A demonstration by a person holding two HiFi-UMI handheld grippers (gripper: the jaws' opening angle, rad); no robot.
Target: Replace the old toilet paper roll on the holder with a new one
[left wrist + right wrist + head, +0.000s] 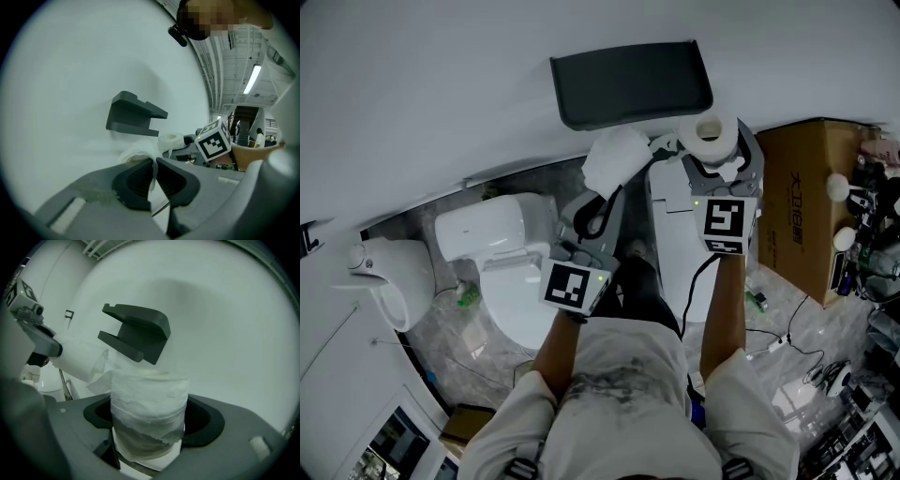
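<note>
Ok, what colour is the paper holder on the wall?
The holder is dark grey, plain with no pattern; it shows best in the right gripper view.

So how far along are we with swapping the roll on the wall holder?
Done: the holder is bare, so the old roll looks already off. In hand: the right hand-held gripper clamps a toilet paper roll upright close to it; the left hand-held gripper pinches a crumpled wad of paper. Left: seat the roll on the holder and get rid of the wad.
</note>
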